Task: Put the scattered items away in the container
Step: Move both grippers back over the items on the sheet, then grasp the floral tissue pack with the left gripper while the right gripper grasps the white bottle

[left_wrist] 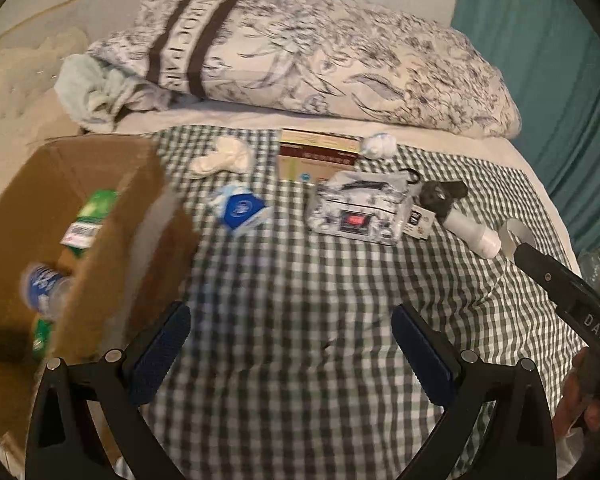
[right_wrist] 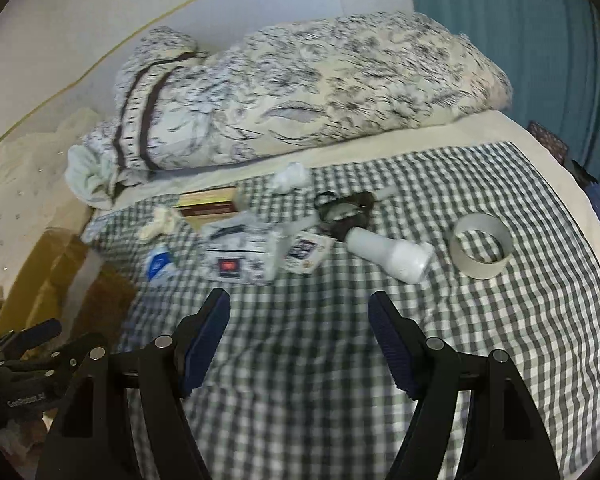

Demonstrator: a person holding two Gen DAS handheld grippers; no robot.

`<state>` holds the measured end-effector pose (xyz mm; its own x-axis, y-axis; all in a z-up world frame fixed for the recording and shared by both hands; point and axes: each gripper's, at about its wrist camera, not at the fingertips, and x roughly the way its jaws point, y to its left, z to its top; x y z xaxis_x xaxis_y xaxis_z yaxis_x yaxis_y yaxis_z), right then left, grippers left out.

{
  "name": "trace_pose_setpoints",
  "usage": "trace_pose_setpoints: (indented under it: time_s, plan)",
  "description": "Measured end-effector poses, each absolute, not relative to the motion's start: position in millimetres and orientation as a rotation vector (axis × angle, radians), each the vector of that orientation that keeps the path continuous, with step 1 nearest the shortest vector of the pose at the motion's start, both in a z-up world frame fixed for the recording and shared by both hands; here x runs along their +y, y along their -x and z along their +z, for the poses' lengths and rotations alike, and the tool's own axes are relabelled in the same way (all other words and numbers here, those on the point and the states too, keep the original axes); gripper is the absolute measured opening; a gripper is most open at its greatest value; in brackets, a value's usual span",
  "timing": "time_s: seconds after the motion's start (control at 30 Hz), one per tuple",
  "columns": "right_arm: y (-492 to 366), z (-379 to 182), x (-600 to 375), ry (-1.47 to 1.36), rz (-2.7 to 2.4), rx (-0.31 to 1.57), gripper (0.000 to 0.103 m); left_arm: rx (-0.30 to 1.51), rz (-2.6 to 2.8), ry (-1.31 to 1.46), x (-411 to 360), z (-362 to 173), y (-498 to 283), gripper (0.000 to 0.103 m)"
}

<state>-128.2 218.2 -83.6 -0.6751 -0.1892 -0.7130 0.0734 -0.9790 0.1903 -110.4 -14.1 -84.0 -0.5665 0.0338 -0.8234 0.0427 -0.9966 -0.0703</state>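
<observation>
Here, two hand-held grippers hang over a bed spread with a green-and-white checked cloth [left_wrist: 300, 280]. The left gripper [left_wrist: 290, 350] has its jaws spread wide with only bare cloth between the blue pads; it grasps nothing. The right gripper [right_wrist: 300, 342] is likewise held well open over the cloth, empty.

The container, a brown cardboard box [left_wrist: 100, 216], stands on the left side of the bed, just beside the left gripper. Inside it lie a green packet [left_wrist: 90, 218] and a bottle with a blue label [left_wrist: 44, 286], both blurred.

The items not yet put away lie scattered across the far part of the cloth. Nearest the box is a small blue-and-white packet [left_wrist: 242, 210]. Beyond it sits a crumpled cream tissue [left_wrist: 224, 156]. A flat maroon-and-cream box [left_wrist: 318, 152] lies at the cloth's far edge, with a crumpled white-and-blue wad [left_wrist: 376, 145] just beside it. In front of that box is a floral-printed pack [left_wrist: 358, 210] with a red label and a small tag. To its right lie a dark object I cannot make out [right_wrist: 344, 210] and a white plastic bottle [right_wrist: 392, 254] on its side. Farther right, apart from the bottle, a roll of tape [right_wrist: 482, 246] rests on the cloth.

Behind everything a floral quilt [right_wrist: 300, 88] is bundled against the wall, and a teal curtain [right_wrist: 520, 20] hangs at the right.
</observation>
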Motion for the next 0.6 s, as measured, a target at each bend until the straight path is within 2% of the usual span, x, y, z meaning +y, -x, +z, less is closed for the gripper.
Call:
trace_pose_setpoints:
  time_s: [0.37,0.6]
  plan:
    - [175.2,-124.2,257.1,-1.303,-2.808,-0.180,0.072,0.084,-2.820,-1.555,33.9,-129.7,174.5,0.103]
    - [216.3,-162.6,268.0,-1.433,-2.755,-0.095,0.072,0.151,-2.819,-1.582,47.2,-152.4,210.5,0.103]
